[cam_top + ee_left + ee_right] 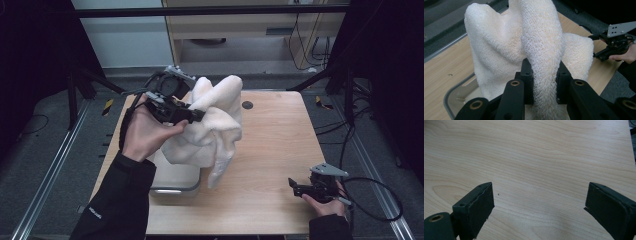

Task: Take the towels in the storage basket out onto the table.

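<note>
Table [280,150] made of light wood takes up most of the high view, with dark floor all around it. Next comes a big white towel [215,125], fluffy and bunched up, lifted above the left half of the table. Its bottom end hangs down just above the wood. Under the towel sits a grey bin [175,184] near the front left edge of the table. The left gripper [192,116] is up high, and its jaws squeeze a thick fold of the towel, which you can see up close in the left gripper view [544,72]. The right gripper [296,186] is low at the front right of the table, well apart from the towel. Its jaws are spread wide with bare wood between them [539,202].
</note>
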Tool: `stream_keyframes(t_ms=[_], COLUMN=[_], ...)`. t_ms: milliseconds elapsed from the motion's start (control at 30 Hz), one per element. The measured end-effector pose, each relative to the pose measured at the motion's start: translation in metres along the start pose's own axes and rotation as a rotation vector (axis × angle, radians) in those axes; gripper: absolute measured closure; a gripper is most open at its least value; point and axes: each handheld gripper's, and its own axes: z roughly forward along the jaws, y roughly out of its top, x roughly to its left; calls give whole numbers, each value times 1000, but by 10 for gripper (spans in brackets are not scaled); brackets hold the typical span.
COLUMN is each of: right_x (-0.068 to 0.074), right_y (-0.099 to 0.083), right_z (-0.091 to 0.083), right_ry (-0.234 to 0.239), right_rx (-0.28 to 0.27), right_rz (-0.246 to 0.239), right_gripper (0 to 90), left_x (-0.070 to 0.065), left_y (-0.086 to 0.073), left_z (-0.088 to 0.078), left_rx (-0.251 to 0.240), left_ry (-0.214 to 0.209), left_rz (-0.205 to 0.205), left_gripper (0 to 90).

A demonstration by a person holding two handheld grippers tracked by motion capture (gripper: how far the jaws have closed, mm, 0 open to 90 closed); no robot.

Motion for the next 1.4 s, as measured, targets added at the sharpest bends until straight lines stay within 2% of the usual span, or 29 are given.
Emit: stream_keyframes(t_ms=[367, 500, 767, 933, 1133, 1400], right_x=[-6, -6, -8, -8, -9, -9], right_y=[-3, -4, -5, -5, -6, -7], right_z=[-2, -2, -1, -2, -1, 1], right_ry=[-18, -18, -27, -26, -29, -31], right_rx=[3, 6, 9, 16, 19, 28], right_rz=[-4, 6, -6, -2, -8, -5], right_gripper=[82, 82, 82, 82, 82, 82], left_x=[-13, -18, -28, -33, -35, -40], left_y=[10, 13, 17, 15, 11, -1], left_z=[40, 57, 86, 106, 129, 157], left_rx=[21, 33, 49, 47, 71, 81], left_ry=[-19, -37, -69, -80, -95, -110], left_rz=[29, 37, 49, 58, 64, 62], left_gripper=[737, 737, 737, 737, 736, 727])
